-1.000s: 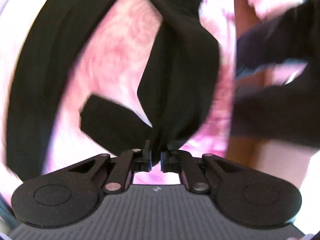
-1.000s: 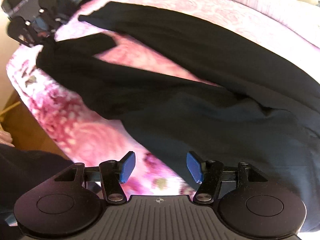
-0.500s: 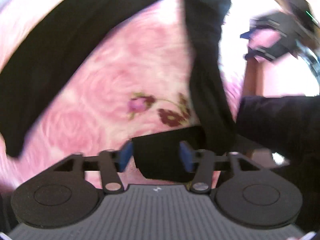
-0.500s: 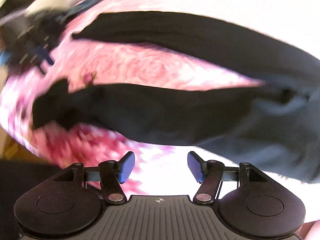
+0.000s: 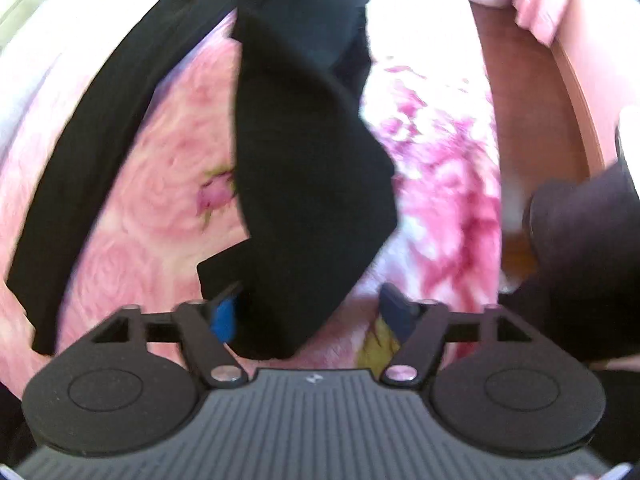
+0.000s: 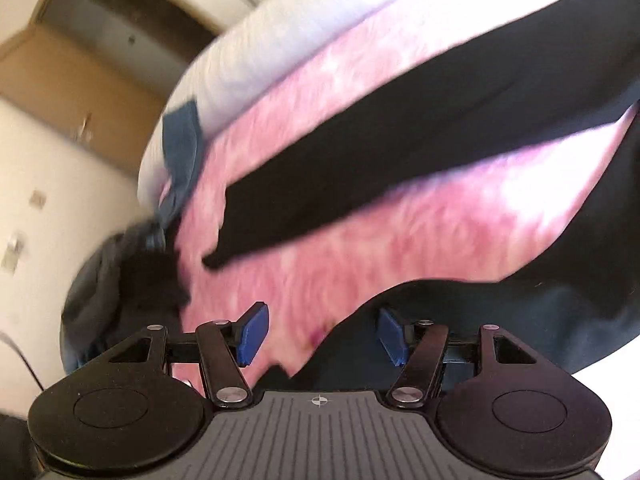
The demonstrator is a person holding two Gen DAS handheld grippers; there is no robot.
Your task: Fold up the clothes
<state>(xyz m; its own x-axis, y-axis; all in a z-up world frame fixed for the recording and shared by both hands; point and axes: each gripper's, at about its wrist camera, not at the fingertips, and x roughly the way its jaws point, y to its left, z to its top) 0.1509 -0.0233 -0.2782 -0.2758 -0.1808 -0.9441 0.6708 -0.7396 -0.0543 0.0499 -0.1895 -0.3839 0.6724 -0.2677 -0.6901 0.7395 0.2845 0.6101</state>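
A black garment (image 5: 304, 168) lies on a pink floral bed cover (image 5: 168, 168). One long black strip (image 5: 96, 144) runs up the left and a broader fold hangs down the middle. My left gripper (image 5: 310, 312) is open, and the end of that fold lies loose between its blue pads. In the right wrist view a black sleeve (image 6: 400, 160) crosses the pink cover (image 6: 340, 248) diagonally. The garment's darker body (image 6: 500, 312) lies at the lower right. My right gripper (image 6: 320, 334) is open above the cover, its right pad over the edge of that body.
A wooden bed edge (image 5: 532, 128) and a dark-sleeved arm (image 5: 584, 248) are at the right of the left wrist view. A blue cloth (image 6: 182, 148), a dark heap (image 6: 132, 276) and a white pillow (image 6: 256, 52) lie at the bed's far end, cupboards (image 6: 80, 64) behind.
My left gripper has let go of the black cloth and opened; the fold now lies loose on the cover. The right gripper has swung left towards the bed's far end, still open.
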